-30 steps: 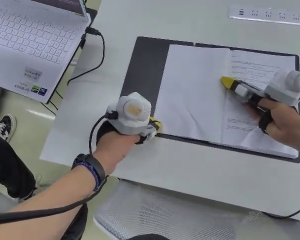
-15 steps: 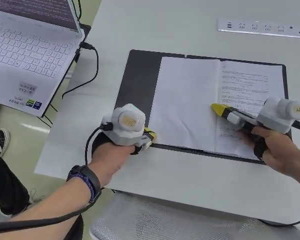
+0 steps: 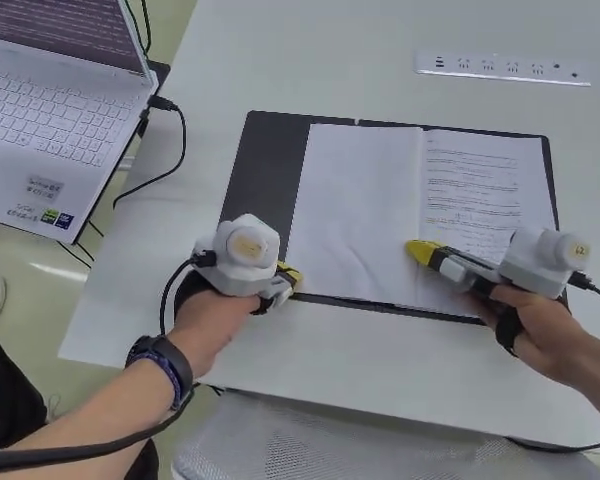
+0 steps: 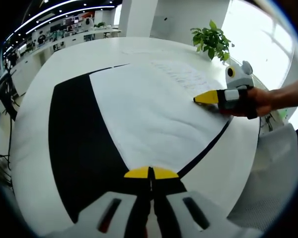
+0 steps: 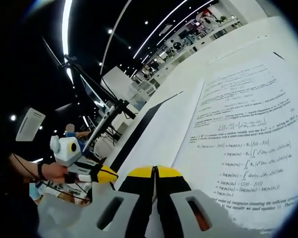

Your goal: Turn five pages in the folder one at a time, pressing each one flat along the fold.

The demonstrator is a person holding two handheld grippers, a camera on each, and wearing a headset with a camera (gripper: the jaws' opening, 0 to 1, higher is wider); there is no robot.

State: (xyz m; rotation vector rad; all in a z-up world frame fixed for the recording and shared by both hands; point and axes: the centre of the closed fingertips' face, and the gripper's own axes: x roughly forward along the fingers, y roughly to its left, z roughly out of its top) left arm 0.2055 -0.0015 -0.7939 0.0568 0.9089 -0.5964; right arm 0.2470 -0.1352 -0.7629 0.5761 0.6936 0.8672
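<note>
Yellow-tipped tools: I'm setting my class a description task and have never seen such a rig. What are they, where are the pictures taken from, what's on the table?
They are two-jaw grippers, a pair held by a person. One picture is from a headset camera; the others from cameras on the grippers. On the table: an open folder, a laptop, a power strip. Both are shut, empty: left gripper at the folder's near edge, right gripper at its fold.
</note>
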